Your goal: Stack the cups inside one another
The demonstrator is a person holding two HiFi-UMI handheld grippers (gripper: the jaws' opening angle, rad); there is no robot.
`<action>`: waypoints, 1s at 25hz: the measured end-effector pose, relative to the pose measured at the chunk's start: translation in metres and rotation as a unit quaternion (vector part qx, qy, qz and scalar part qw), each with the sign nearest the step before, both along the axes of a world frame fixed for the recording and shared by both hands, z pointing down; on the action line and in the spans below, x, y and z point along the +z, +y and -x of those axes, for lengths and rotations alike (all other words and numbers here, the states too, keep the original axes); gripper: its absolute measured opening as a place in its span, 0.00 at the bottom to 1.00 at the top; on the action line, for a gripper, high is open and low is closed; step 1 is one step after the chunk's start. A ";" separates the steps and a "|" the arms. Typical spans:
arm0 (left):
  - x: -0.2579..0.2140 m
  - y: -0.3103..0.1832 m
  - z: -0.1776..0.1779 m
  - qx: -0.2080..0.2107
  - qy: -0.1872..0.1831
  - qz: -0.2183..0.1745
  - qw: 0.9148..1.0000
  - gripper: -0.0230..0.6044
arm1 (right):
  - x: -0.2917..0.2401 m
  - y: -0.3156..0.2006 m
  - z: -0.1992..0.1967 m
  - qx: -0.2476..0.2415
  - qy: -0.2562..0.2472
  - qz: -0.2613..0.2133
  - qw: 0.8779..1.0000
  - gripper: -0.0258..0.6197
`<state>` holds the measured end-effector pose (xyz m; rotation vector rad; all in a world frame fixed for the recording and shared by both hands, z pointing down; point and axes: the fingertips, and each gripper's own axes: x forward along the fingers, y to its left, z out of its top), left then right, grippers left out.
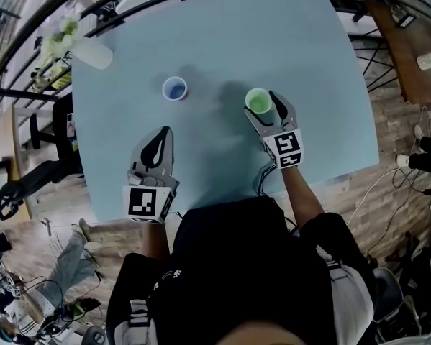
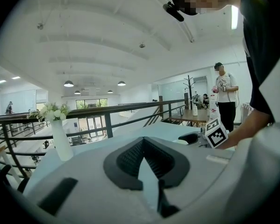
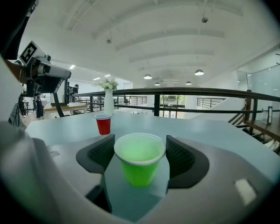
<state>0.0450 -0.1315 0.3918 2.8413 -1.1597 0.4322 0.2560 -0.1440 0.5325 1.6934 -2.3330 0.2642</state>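
Cup (image 3: 103,124) red in right gripper view, blue overhead

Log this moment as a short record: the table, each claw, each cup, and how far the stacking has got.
table: pale blue, with a white vase at one corner
right claw: jaws closed on both sides of the green cup
left claw: jaws together, holding nothing
red cup: upright on the table, apart from both claws
stacking: not yet done; the two cups stand apart
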 end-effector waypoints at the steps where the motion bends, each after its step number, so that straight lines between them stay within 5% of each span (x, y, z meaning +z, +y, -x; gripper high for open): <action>1: -0.001 0.000 0.002 -0.001 0.002 -0.002 1.000 0.03 | -0.005 0.000 0.002 -0.001 -0.001 -0.005 1.000 0.57; 25: -0.018 0.017 0.071 -0.038 0.057 -0.026 0.997 0.03 | -0.083 0.020 0.069 -0.039 0.016 -0.053 0.998 0.57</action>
